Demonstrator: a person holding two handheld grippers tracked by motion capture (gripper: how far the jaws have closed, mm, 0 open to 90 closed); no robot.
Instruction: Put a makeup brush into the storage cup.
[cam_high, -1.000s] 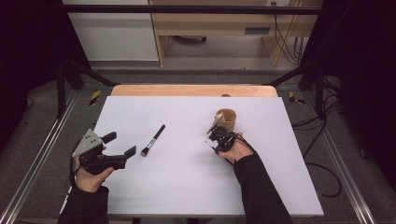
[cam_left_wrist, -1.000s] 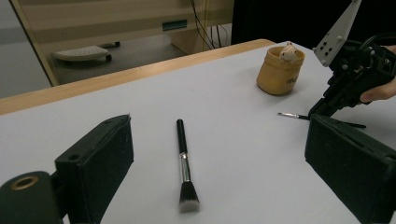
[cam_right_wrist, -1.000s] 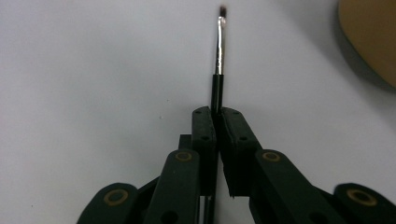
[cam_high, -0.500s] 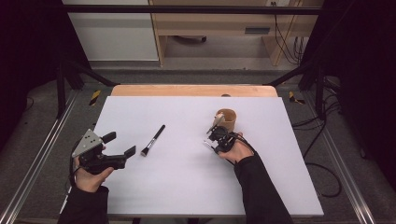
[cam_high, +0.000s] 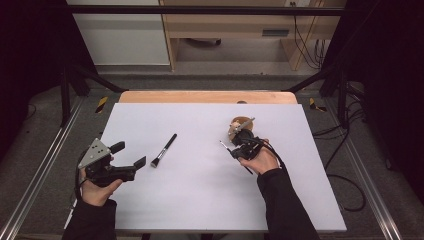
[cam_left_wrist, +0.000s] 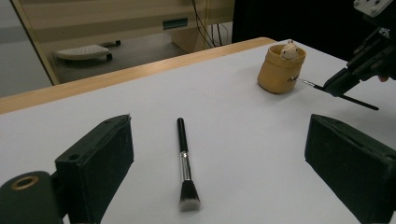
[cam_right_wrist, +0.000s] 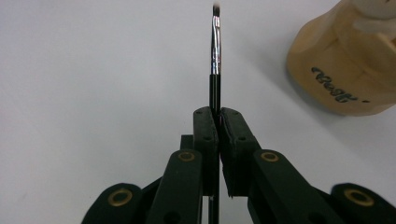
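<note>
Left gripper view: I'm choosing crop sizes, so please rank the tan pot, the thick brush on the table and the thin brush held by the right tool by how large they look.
1. Thick brush, longest, though nearest the camera.
2. Tan pot.
3. Thin brush, partly hidden in the right tool, so its length is unsure.

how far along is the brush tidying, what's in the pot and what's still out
Done: one brush already stands in the tan holder. In hand: the right gripper is shut on a thin brush, lifted beside the holder, not yet in. Left: the black powder brush lies on the white table, ahead of the open left gripper.
</note>
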